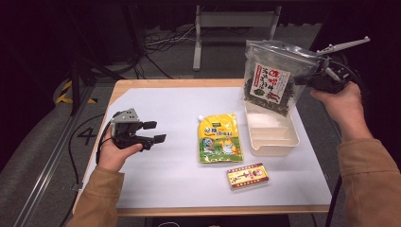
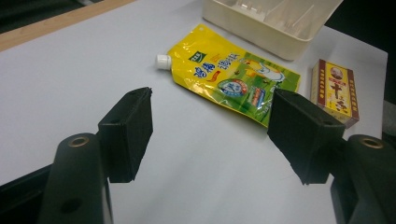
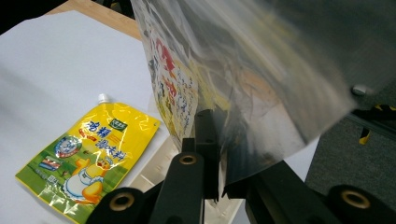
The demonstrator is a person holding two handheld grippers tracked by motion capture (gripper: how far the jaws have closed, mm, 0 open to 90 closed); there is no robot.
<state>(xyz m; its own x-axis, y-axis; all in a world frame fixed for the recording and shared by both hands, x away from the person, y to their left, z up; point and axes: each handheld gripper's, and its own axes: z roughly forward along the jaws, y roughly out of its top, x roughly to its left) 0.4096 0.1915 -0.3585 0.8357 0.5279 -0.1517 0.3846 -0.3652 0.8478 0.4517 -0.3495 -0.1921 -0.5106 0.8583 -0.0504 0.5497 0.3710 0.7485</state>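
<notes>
The right gripper (image 1: 316,72) held a clear bag (image 1: 273,78) by its upper right edge, up in the air above the far end of the cream tray (image 1: 288,140). Its jaws were pinched tight on the plastic, as the right gripper view showed, with the film (image 3: 261,79) rising between them. The bag hung nearly upright, its lower corner just over the tray. It was a see-through zip pouch, dark green dried leaves packed in the lower half, the top part empty and shiny. A white label with red characters sat on its front.

The left gripper (image 1: 153,132) hovered over the left side of the white table (image 1: 161,179), jaws wide apart with nothing between them. A yellow pouch (image 1: 219,138) lay flat just left of the tray, and a small box (image 1: 247,176) lay near the front edge.
</notes>
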